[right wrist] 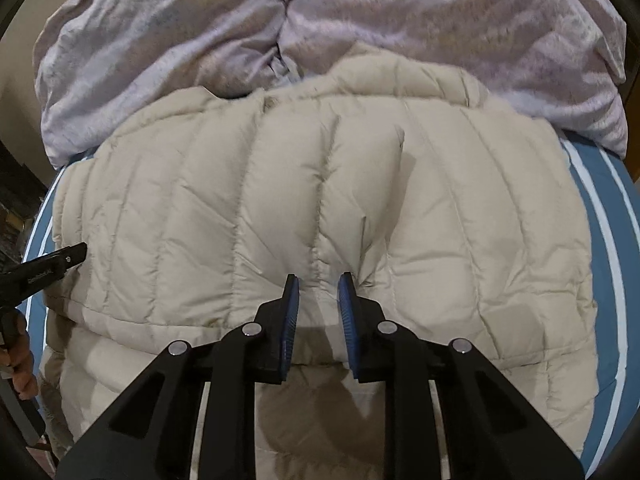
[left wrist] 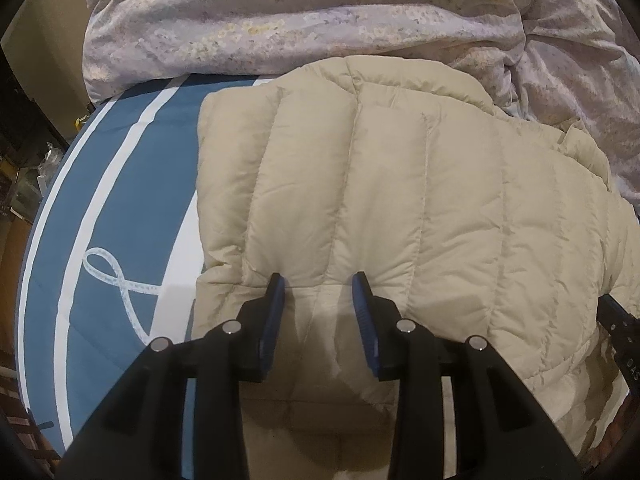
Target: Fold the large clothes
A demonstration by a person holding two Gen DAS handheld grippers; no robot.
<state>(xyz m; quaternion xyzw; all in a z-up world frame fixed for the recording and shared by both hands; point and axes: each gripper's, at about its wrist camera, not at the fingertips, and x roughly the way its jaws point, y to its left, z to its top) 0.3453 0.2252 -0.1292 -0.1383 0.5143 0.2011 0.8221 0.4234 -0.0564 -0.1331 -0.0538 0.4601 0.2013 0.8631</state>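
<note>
A cream quilted puffer jacket [left wrist: 400, 184] lies folded on the bed, its stitched channels running away from me. My left gripper [left wrist: 319, 285] hovers over the jacket's near left part, jaws apart, with only the fabric surface showing in the gap. The right wrist view shows the same jacket [right wrist: 280, 184] filling the middle. My right gripper [right wrist: 319, 281] sits low over its near middle, jaws a narrow gap apart beside a small pucker in the fabric [right wrist: 364, 224], pads not pressing on it. The left gripper's tip [right wrist: 70, 257] shows at the jacket's left edge.
A blue bedsheet with white stripes [left wrist: 100, 200] lies under the jacket, bare on the left and on the right [right wrist: 600, 208]. A bunched lilac floral duvet [left wrist: 280, 12] borders the jacket's far side. A hand [right wrist: 20, 360] is at the lower left. Dark clutter [left wrist: 24, 184] lies beyond the bed's left edge.
</note>
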